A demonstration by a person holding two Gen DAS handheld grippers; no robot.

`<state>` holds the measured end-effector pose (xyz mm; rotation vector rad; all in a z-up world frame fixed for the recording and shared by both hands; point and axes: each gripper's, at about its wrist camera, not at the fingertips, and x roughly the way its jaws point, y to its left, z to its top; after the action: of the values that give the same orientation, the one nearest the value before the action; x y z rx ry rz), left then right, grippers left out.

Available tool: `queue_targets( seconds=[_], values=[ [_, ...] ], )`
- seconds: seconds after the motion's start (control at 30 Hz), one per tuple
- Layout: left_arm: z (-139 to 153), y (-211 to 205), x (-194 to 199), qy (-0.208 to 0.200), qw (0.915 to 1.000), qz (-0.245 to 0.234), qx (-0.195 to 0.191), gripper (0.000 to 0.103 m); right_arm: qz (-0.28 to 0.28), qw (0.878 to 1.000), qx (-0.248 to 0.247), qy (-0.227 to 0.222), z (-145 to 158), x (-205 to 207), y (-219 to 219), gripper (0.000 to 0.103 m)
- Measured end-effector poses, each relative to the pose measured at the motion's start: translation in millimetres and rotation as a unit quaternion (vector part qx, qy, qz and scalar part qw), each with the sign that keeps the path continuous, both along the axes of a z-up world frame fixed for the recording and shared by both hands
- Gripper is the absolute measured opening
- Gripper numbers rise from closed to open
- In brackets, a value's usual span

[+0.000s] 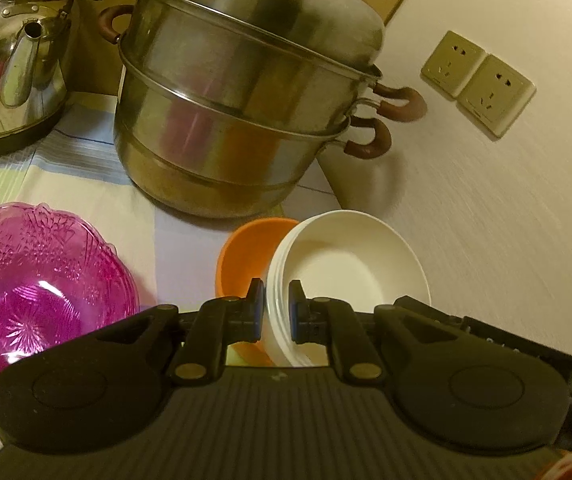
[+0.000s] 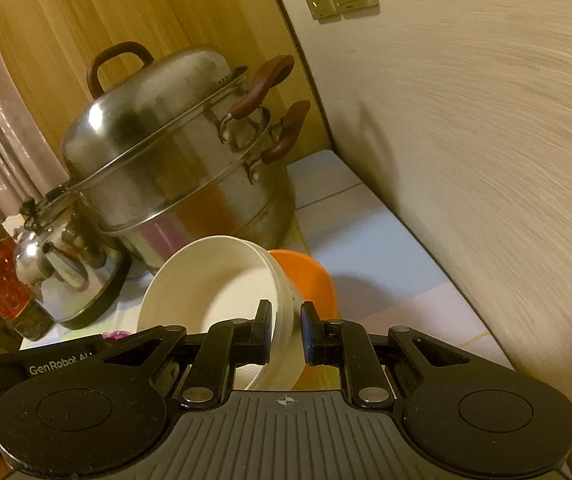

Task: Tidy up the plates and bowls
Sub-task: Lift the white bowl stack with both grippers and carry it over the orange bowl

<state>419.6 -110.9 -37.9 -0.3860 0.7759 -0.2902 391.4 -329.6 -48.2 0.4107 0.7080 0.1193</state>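
Two tongs hold one stack of white bowls (image 1: 350,264): your left tongs (image 1: 277,312) pinch its near rim from one side, your right tongs (image 2: 286,330) pinch the rim from the other, both nearly closed on it. You have the stack tilted, beside an orange bowl (image 1: 246,256), in front of the steel steamer pot (image 1: 238,92). A pink glass bowl (image 1: 34,300) sits left on the tabletop (image 1: 86,184), a kettle (image 1: 14,60) behind it.

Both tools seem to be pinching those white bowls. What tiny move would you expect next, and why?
Probably a gentle lowering onto the cloth beside the orange bowl. The left tool and right tool each clamp an opposite rim of the white bowl stack, which looks tilted and possibly lifted, close to the steamer pot.
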Motion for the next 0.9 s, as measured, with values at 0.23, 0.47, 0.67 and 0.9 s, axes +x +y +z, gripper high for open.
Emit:
queue_targets(
  seconds=[0.23, 0.47, 0.67, 0.9],
  values=[
    [-7, 3, 12, 0.006, 1.0, 0.005, -0.005, 0.011, -0.001, 1.0, -0.007, -0.001, -4, 13, 3, 0.015],
    [-17, 3, 17, 0.013, 0.9999, 0.007, -0.002, 0.011, 0.0, 1.0, -0.02, 0.005, -12, 25, 8, 0.015],
    [-21, -5, 19, 0.003, 0.9998, 0.0, 0.02, 0.011, 0.002, 0.999, -0.033, 0.015, -25, 32, 10, 0.015],
    [-30, -9, 24, 0.011, 0.9994, -0.008, 0.033, 0.011, 0.006, 0.999, -0.043, 0.02, -35, 37, 10, 0.015]
  ],
)
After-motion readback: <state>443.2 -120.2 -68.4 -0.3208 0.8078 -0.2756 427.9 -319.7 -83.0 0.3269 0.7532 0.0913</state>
